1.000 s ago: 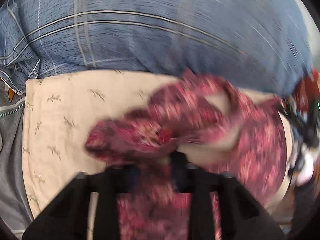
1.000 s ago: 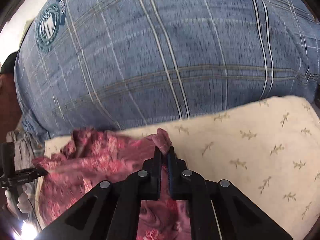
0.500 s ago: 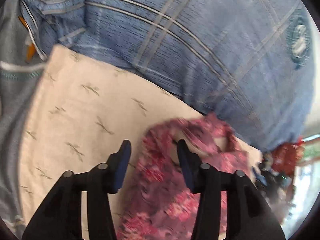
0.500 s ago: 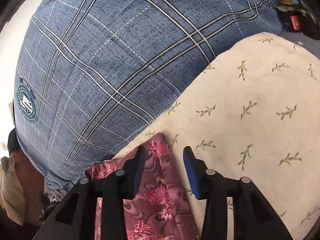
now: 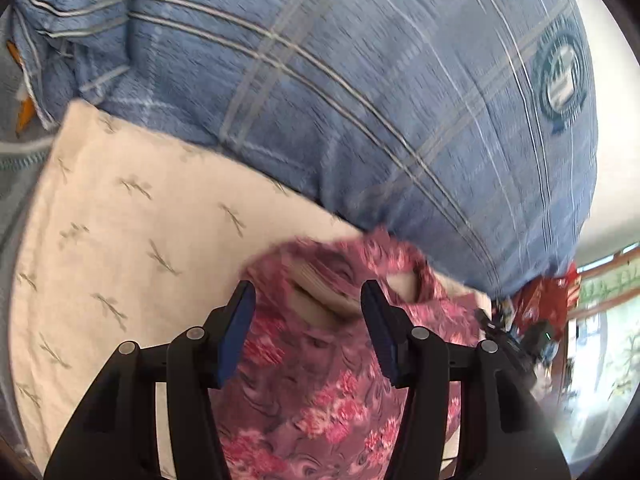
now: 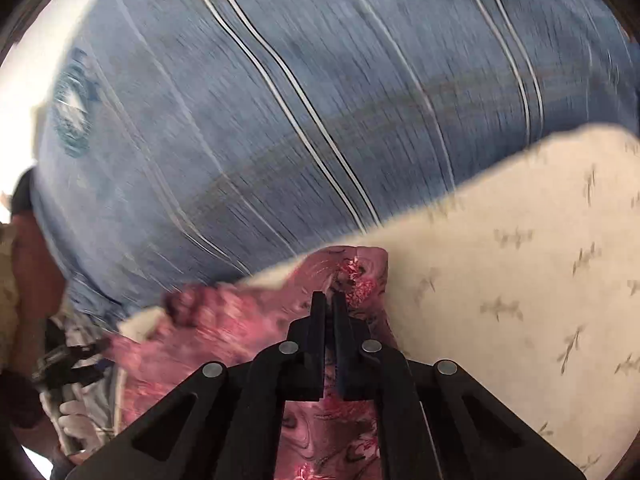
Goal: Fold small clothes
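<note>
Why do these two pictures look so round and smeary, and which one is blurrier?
Both are fisheye views, so edges bend inside a dark circular border. Right wrist view: blurrier, the blue plaid fabric streaks with motion, though the right gripper, shut on the pink floral garment, stays sharp. Left wrist view: milder blur, open left gripper crisp, and bright washed-out daylight at the right edge.

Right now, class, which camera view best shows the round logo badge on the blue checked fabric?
The left wrist view: the badge is fairly sharp at upper right, its dark ring and pale centre distinct. In the right wrist view the same badge is a motion-smeared teal blur at the left edge.
</note>
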A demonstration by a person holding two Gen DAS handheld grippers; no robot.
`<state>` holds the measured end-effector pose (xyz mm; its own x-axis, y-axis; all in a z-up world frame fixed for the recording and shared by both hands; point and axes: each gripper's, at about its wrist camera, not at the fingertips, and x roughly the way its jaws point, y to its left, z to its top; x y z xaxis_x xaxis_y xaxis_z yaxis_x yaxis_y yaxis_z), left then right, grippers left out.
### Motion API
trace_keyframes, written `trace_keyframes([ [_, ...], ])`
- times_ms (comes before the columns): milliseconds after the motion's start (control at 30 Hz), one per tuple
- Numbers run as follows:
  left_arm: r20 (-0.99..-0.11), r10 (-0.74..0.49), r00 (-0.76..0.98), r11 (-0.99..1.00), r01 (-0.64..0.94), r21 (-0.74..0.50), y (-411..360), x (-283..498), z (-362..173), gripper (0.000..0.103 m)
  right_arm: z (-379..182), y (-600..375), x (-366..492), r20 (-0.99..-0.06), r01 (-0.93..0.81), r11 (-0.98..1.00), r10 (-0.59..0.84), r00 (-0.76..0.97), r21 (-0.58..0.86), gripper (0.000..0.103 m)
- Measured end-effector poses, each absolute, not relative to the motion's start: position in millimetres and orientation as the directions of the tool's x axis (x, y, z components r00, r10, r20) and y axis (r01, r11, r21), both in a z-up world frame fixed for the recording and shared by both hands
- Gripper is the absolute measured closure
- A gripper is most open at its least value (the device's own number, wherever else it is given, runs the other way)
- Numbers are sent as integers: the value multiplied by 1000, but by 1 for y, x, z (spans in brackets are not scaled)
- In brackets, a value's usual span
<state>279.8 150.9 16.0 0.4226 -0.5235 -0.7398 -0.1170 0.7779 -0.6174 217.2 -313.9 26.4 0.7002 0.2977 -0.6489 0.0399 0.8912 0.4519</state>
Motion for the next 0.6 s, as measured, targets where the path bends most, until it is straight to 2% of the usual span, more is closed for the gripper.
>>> trace_keyframes([
  [67, -743, -521, 419, 780, -119, -614, 158, 279, 9, 38, 34, -331, 215, -606, 80, 862, 283, 743, 501, 102],
  [133, -748, -521, 410, 783, -118, -610, 160, 275, -3, 38, 23, -344, 221, -642, 149, 845, 264, 719, 514, 102],
  [233, -766, -524, 373, 793, -113, -598, 153, 278, -18, 38, -5, -336, 229, -725, 197, 870, 229, 649, 451, 101],
  [333, -780, -507, 366, 812, -100, -575, 142, 286, -18, 38, -19, -323, 231, -721, 189, 878, 220, 657, 440, 101],
  [400, -750, -540, 382, 789, -81, -609, 137, 290, -11, 38, -18, -323, 233, -721, 189, 876, 223, 657, 443, 101],
  [533, -613, -644, 459, 677, -31, -735, 152, 286, -1, 37, -20, -325, 233, -721, 184, 878, 226, 655, 443, 101],
  [600, -602, -657, 453, 682, 18, -731, 153, 280, -4, 37, -22, -320, 234, -719, 179, 879, 227, 657, 442, 101],
])
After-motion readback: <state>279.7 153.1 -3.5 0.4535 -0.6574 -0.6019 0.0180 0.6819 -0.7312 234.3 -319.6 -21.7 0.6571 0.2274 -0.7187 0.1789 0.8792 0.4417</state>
